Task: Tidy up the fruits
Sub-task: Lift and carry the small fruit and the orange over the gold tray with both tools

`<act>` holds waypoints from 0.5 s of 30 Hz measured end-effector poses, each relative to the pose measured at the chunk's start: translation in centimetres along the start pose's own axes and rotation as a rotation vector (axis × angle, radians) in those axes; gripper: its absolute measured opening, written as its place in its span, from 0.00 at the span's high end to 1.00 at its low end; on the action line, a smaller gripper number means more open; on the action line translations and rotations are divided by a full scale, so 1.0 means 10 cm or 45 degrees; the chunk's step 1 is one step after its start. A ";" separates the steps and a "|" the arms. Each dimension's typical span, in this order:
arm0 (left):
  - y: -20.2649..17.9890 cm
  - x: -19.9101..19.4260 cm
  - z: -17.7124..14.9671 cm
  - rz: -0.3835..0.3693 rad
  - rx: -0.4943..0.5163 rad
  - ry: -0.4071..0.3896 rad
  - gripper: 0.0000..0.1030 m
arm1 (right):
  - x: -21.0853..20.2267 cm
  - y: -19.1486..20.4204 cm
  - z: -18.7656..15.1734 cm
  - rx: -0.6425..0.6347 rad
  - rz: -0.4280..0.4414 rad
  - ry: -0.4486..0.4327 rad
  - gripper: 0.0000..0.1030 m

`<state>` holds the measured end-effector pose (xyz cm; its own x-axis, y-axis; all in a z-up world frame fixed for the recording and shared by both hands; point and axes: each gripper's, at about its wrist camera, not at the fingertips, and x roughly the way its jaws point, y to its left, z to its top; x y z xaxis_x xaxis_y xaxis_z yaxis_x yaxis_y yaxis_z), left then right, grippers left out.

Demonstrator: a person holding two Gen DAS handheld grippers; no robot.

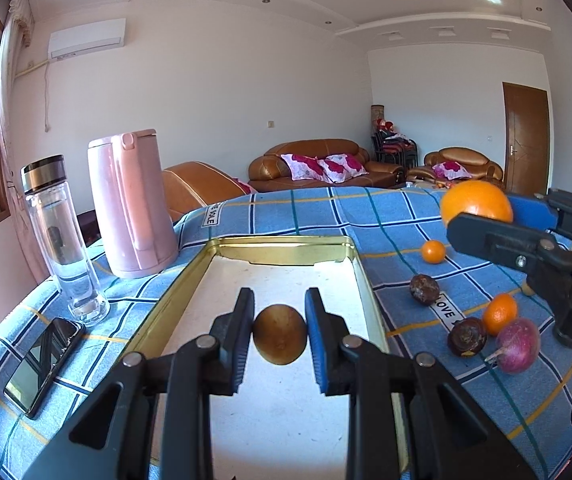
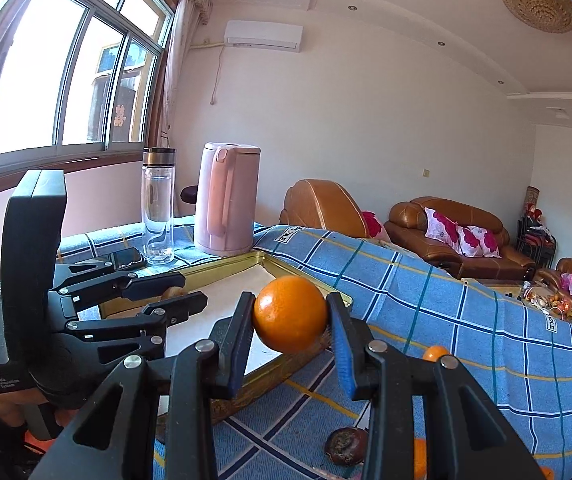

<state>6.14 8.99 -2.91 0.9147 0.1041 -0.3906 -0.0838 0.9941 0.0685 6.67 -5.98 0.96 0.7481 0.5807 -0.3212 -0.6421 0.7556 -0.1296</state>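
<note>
Got my left gripper clamped on a brown fruit over the tray and my right gripper squeezing an orange near its rim, so honestly they could bump and knock something loose.

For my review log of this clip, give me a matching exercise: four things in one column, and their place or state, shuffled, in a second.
Things:
1. brown fruit
2. large orange
3. phone
4. purple-red radish-like vegetable

Places or states:
A. lying loose on the blue checked cloth, near a small orange and a dark fruit
B. held between the pads of the left hand-held gripper, over the gold-rimmed tray
C. lying flat beside the clear bottle
D. clamped in the right hand-held gripper

Pairs: 1-B, 2-D, 3-C, 4-A
</note>
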 end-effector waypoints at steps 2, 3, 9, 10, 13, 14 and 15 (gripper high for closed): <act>0.03 0.04 0.01 0.011 0.001 0.015 0.73 | 0.08 0.00 0.03 0.002 0.016 0.012 0.63; 0.05 0.06 0.01 0.014 0.005 0.023 0.73 | 0.12 0.00 0.04 0.002 0.021 0.017 0.63; 0.14 0.18 0.03 0.043 0.021 0.051 0.73 | 0.32 0.01 0.11 -0.009 0.043 0.043 0.63; 0.15 0.19 0.03 0.049 0.024 0.056 0.73 | 0.36 0.01 0.10 -0.011 0.048 0.047 0.63; 0.19 0.25 0.04 0.065 0.032 0.080 0.73 | 0.47 0.03 0.10 -0.009 0.063 0.063 0.63; 0.21 0.27 0.04 0.072 0.036 0.089 0.73 | 0.51 0.03 0.10 -0.004 0.068 0.070 0.63; 0.22 0.29 0.04 0.077 0.041 0.097 0.73 | 0.55 0.03 0.10 0.003 0.074 0.077 0.63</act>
<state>8.76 11.49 -3.50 0.8757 0.1668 -0.4531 -0.1238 0.9846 0.1232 10.76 -2.28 0.11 0.6978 0.6045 -0.3842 -0.6838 0.7218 -0.1064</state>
